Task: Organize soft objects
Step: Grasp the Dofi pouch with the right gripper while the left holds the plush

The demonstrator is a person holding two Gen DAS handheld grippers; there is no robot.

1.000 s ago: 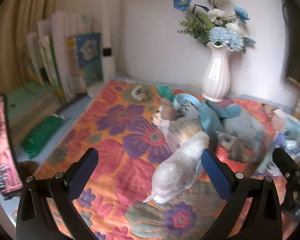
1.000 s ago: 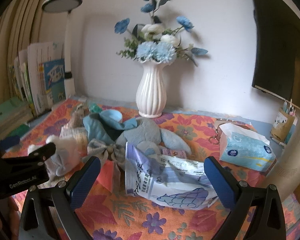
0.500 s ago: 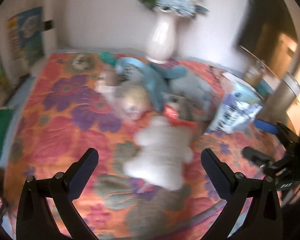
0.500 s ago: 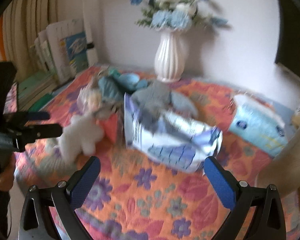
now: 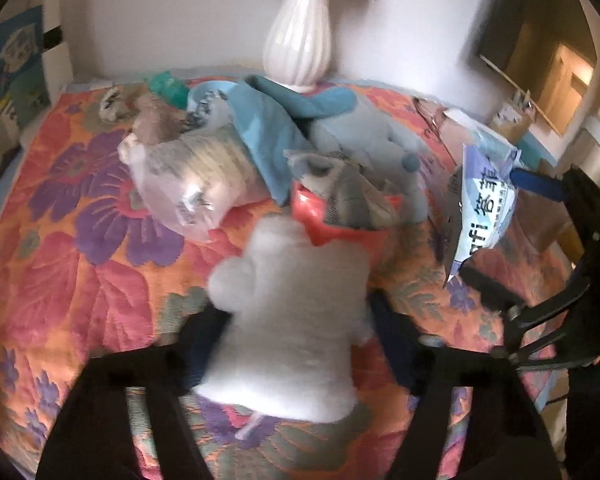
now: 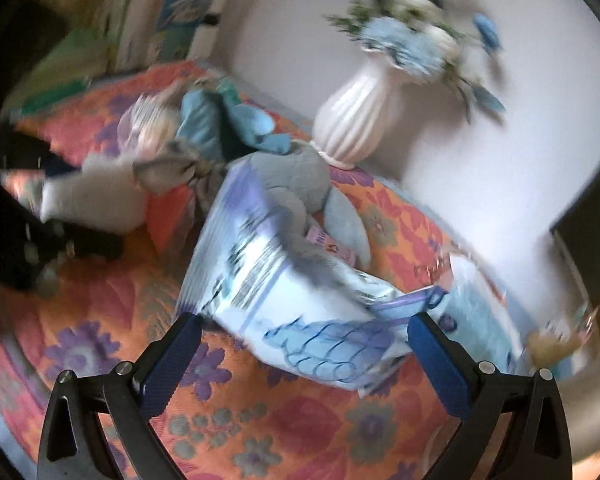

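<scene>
Both grippers sit low over the flowered cloth (image 5: 72, 264). My left gripper (image 5: 296, 344) has its jaws pressed in on either side of the white plush toy (image 5: 296, 312), clamped on its body; the view is blurred, but the toy fills the gap between the dark fingers. Its head end lies against an orange bag (image 5: 332, 228) with a grey striped toy (image 5: 340, 192) in it. My right gripper (image 6: 300, 356) has its jaws wide apart, holding nothing, with a blue-and-white printed plastic bag (image 6: 300, 312) lying just ahead between the blue pads (image 6: 168, 360). Behind that bag rests a grey plush animal (image 6: 300, 184), and further back a blue cloth (image 5: 268, 128) and a clear bag of soft things (image 5: 196, 184). A white ribbed vase (image 5: 300, 36) of blue flowers stands at the wall, and books (image 5: 12, 68) lean at the far left.
</scene>
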